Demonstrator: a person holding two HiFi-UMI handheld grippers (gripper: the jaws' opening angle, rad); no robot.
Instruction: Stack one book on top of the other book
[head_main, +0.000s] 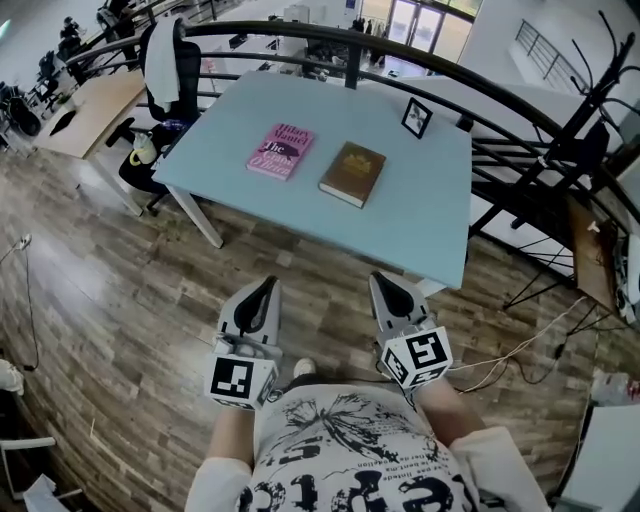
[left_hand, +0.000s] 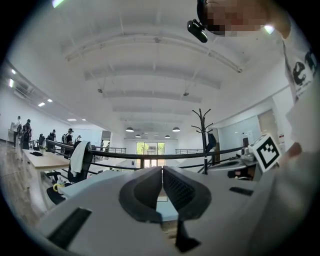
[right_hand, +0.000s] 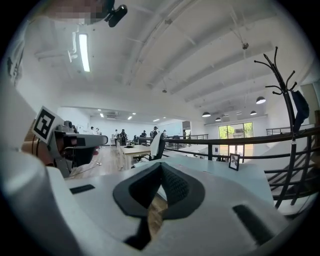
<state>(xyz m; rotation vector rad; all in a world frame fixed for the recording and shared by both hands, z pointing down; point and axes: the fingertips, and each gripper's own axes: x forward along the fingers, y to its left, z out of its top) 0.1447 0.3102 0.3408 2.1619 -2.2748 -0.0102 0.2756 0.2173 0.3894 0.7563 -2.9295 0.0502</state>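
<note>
Likely light and bendy, the pink paperback book (head_main: 281, 151) wants a spine-edge pinch; left gripper (head_main: 264, 287) and right gripper (head_main: 386, 287) sit closed, empty.

Two books (head_main: 281, 151) (head_main: 353, 173), one small picture frame (head_main: 416, 118), one table (head_main: 420, 205), two hand-held grippers (head_main: 267, 284) (head_main: 384, 282).

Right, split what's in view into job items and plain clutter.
Job items:
pink book
brown book
light blue table they lie on

Clutter:
small picture frame
office chair draped with white cloth
</note>
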